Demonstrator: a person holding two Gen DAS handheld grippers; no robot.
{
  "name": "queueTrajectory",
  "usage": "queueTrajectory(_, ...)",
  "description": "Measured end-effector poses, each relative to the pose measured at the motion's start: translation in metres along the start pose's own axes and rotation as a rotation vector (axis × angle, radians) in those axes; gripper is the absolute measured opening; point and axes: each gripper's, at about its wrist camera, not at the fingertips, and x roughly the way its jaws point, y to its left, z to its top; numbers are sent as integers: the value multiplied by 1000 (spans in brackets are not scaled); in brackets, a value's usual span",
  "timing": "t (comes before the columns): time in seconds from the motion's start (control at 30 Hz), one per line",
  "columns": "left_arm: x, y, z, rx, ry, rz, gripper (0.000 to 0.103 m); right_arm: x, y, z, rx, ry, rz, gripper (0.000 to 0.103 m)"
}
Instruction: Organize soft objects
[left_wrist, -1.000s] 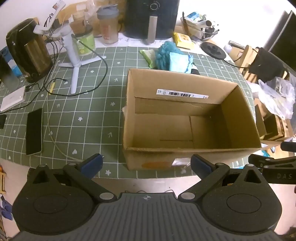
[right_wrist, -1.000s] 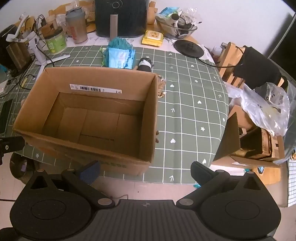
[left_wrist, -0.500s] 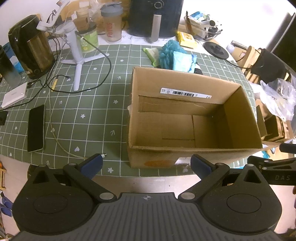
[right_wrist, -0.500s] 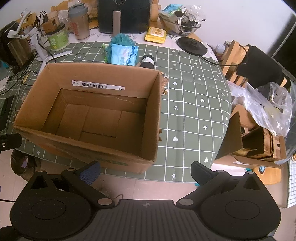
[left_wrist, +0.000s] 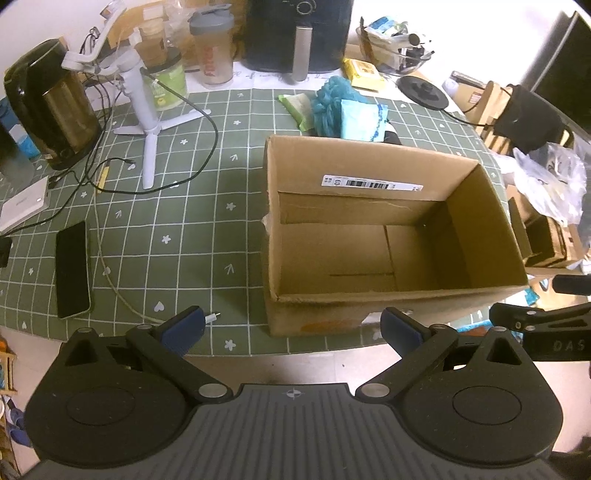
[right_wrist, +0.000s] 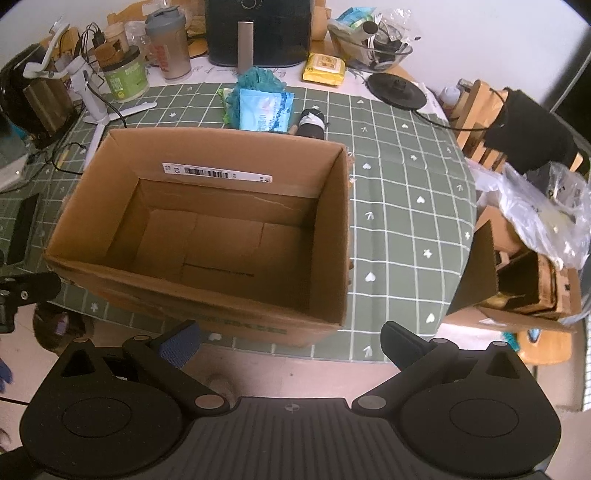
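Green tablecloth (left_wrist: 177, 236), both jaws wide, empty

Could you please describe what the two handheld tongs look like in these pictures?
Both are matte black. Each has two round disc housings, angled arms with silver pivot pins, and a ribbed grey centre plate bearing a small crosshair mark. The left tongs carry blue ribbed pads on both fingers. The right tongs show a blue left pad; the right finger looks dark. No hands or sleeves show.
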Motion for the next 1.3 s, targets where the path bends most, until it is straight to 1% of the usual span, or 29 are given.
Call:
queueTrajectory(0.1, 1, 6, 3, 2, 0, -15, 103, -3, 1, 1, 9, -9, 20, 103)
queueTrajectory(0.2, 0, 16, 7, -7, -11, -22, 103, -3, 2, 2, 10, -12, 16, 103)
queueTrajectory(0.4, -1, 25, 10, 18, -23, -41, 103, -5, 0, 3, 13, -26, -10, 103)
queueTrajectory(0.5, -1, 27, 13, 26, -25, -57, 103, -10, -9, 3, 40, -60, -4, 103)
queueTrajectory(0.67, -2, 33, 19, 28, -50, -70, 103, -12, -30, 8, 109, -77, -25, 103)
queueTrajectory(0.8, -5, 34, 24, 28, -80, -80, 103, -12, -45, 11, 146, -93, -8, 103)
queueTrajectory(0.87, -6, 32, 25, 33, -106, -78, 103, -11, -51, 12, 158, -117, -19, 103)
queueTrajectory(1.0, -4, 30, 29, 19, -124, -87, 103, -8, -64, 15, 196, -157, -18, 103)
queueTrajectory(1.1, -3, 29, 32, 3, -144, -95, 103, -5, -73, 23, 201, -172, 7, 103)
queueTrajectory(1.2, -2, 29, 35, -29, -164, -72, 103, -2, -79, 34, 185, -198, 19, 103)
queueTrajectory(1.3, -2, 27, 39, -35, -194, -64, 103, 1, -83, 44, 167, -221, 36, 103)
